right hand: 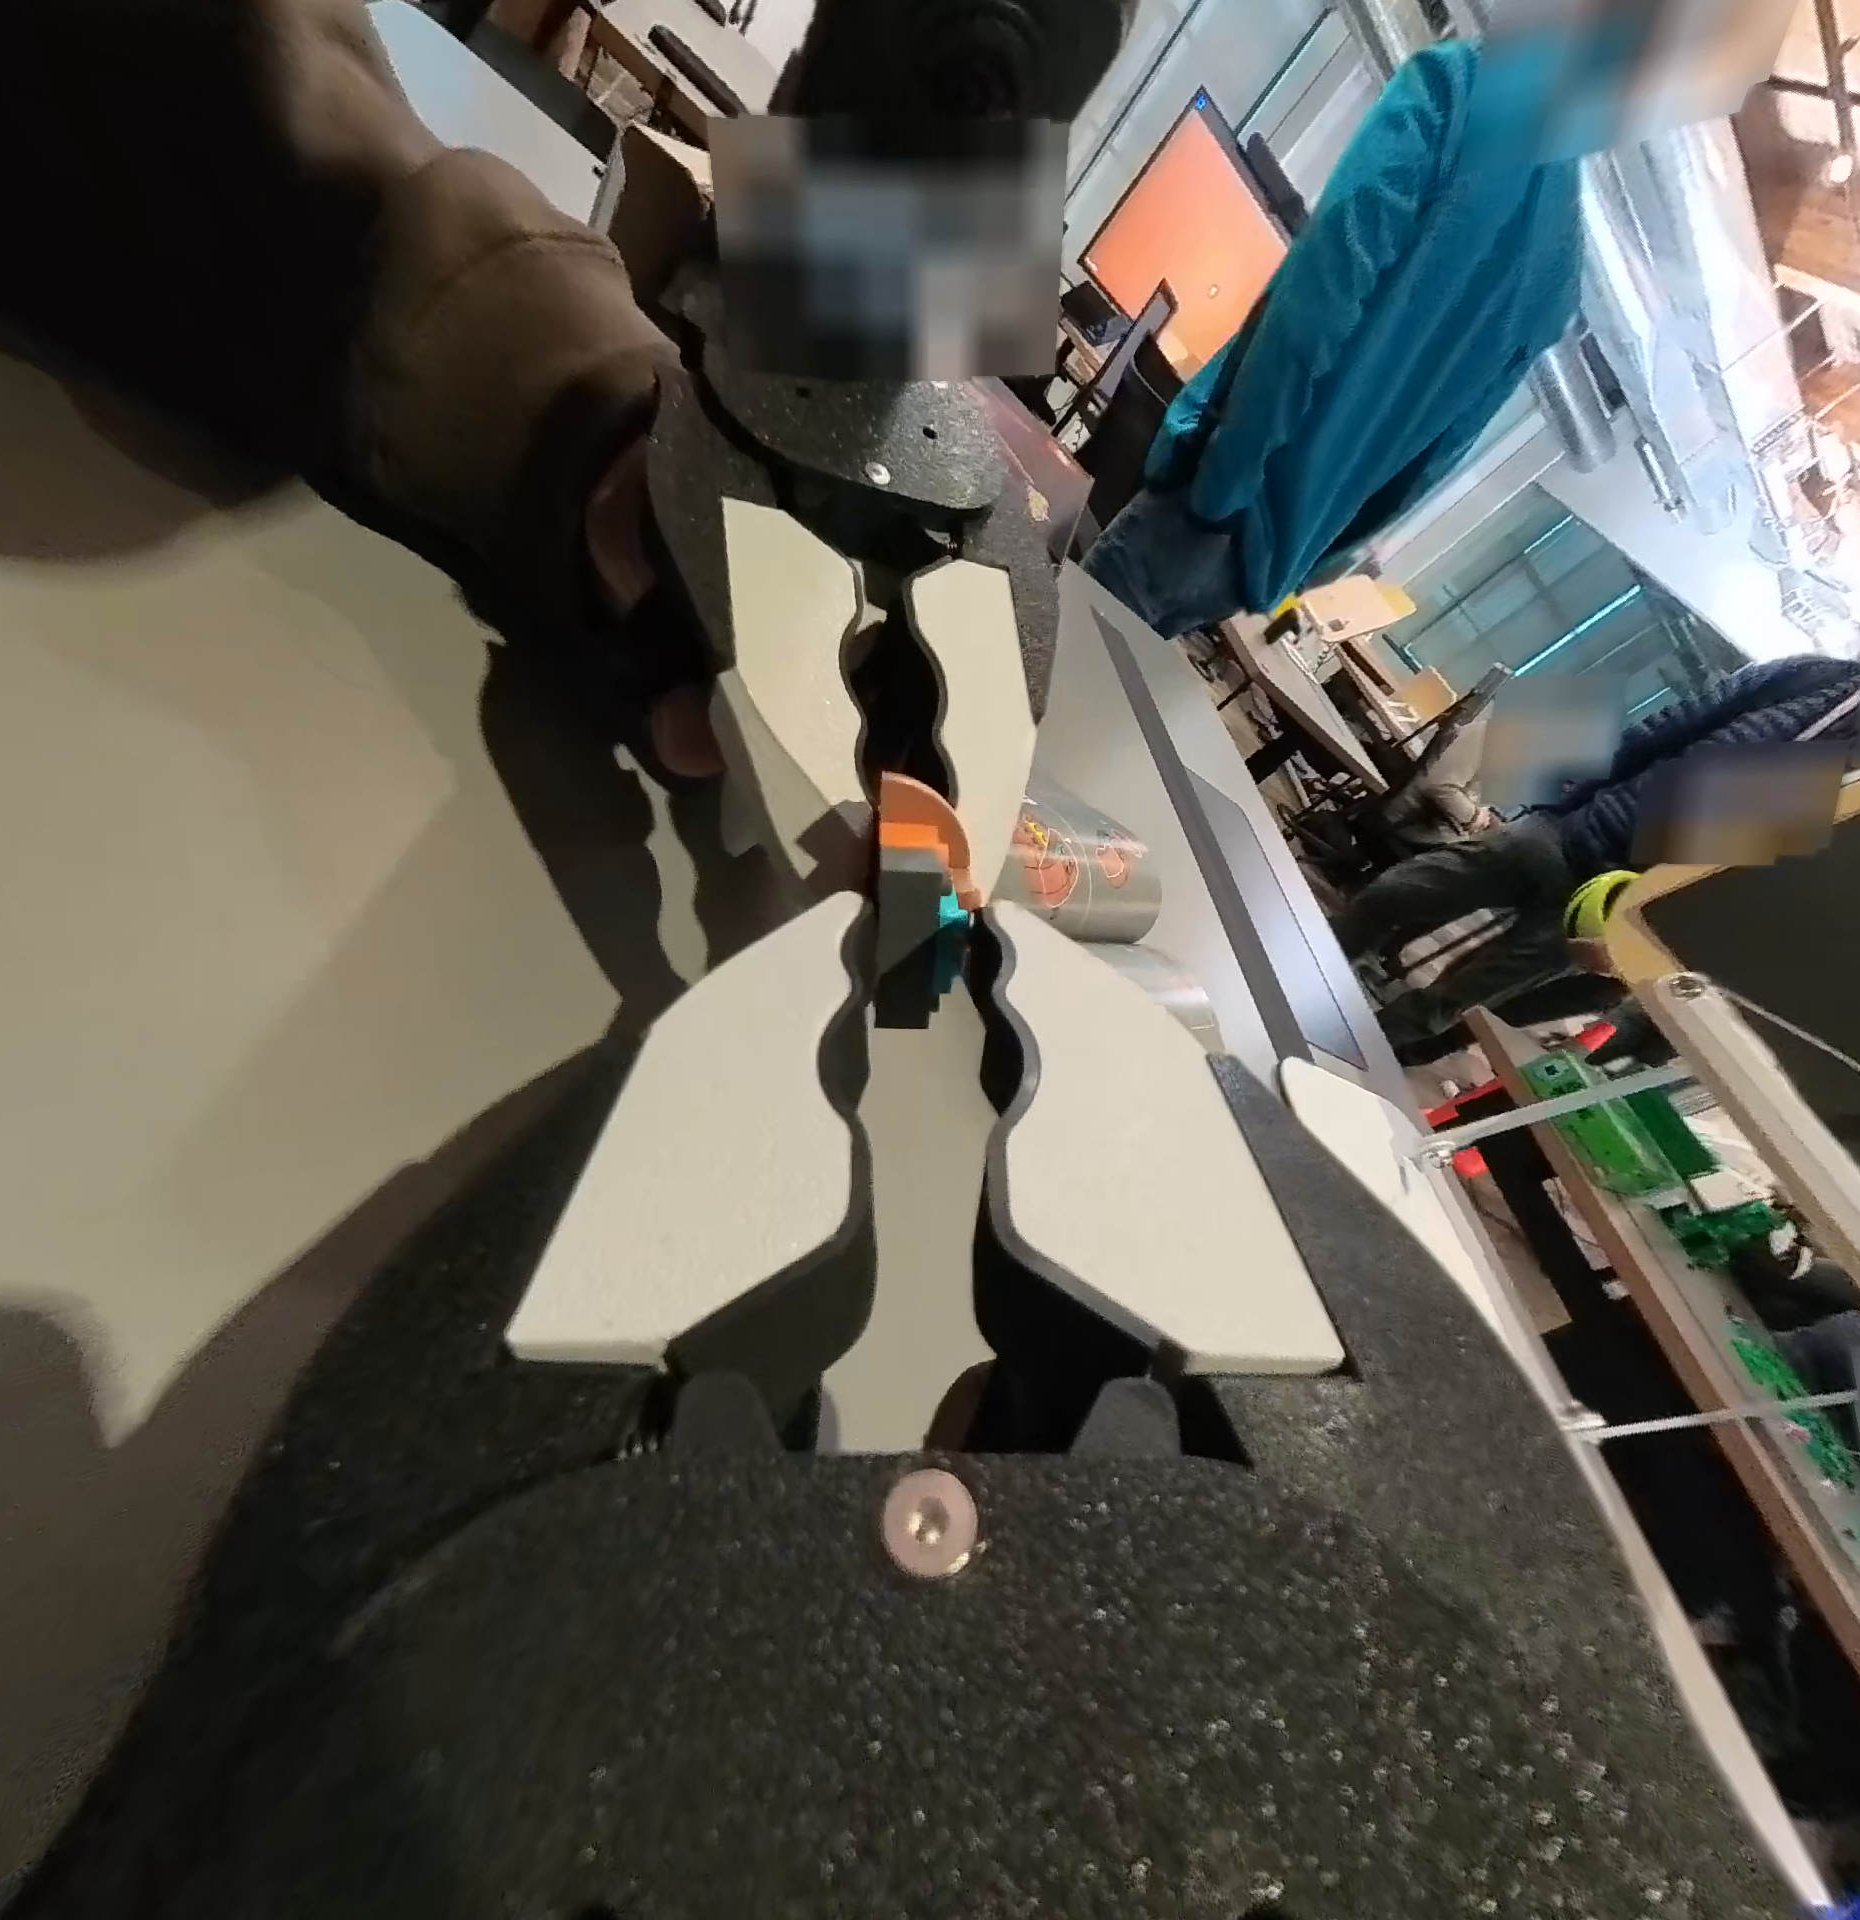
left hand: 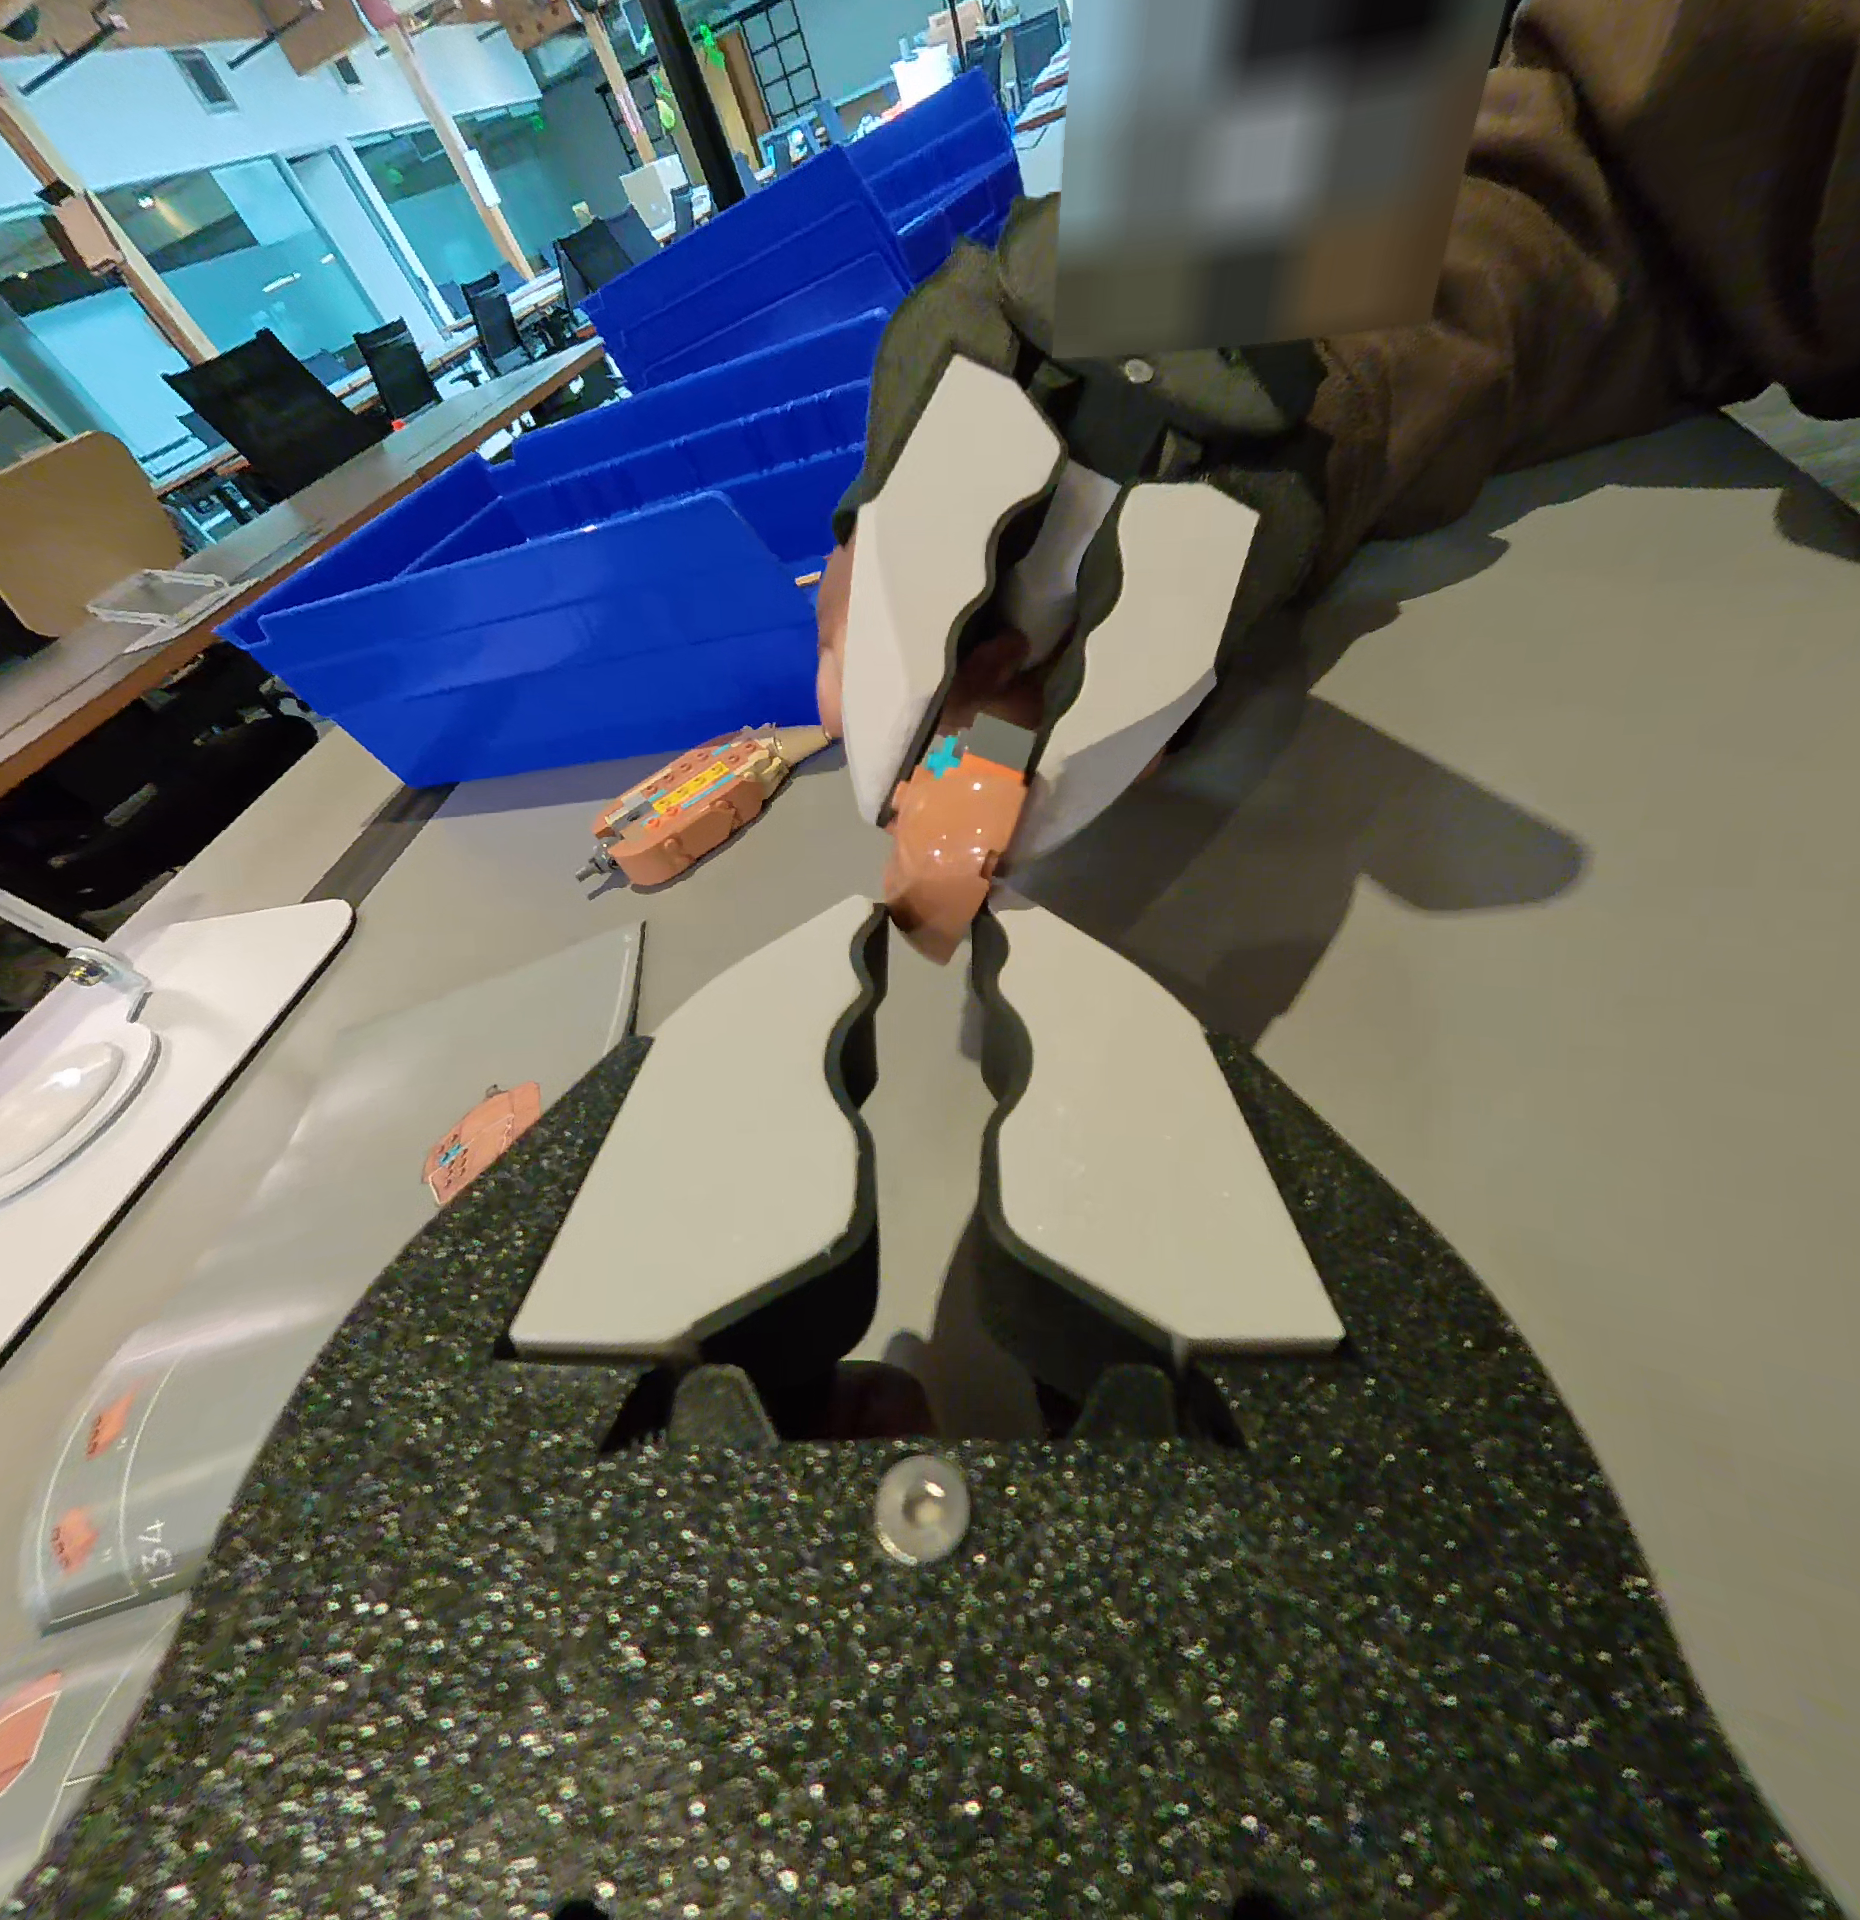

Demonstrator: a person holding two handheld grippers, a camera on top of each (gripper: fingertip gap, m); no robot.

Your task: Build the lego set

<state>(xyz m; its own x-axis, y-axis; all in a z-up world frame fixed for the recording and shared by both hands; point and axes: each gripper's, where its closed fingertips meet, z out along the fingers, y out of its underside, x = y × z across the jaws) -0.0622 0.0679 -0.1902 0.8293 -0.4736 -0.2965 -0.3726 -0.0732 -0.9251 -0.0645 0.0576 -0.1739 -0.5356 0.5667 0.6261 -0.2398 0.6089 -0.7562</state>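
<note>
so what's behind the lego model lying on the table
Behind the lego model stands a row of blue bins, the nearest right behind it. Their walls hide whatever is inside. The right gripper covers the table further right.

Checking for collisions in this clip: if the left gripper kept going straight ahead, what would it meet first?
The brown lego piece at its tips, held in the right gripper facing it. They look nearly touching, though depth is unclear.

Left gripper [left hand: 931, 914], right gripper [right hand: 921, 925]: tip-to-tip, clamped.
</note>
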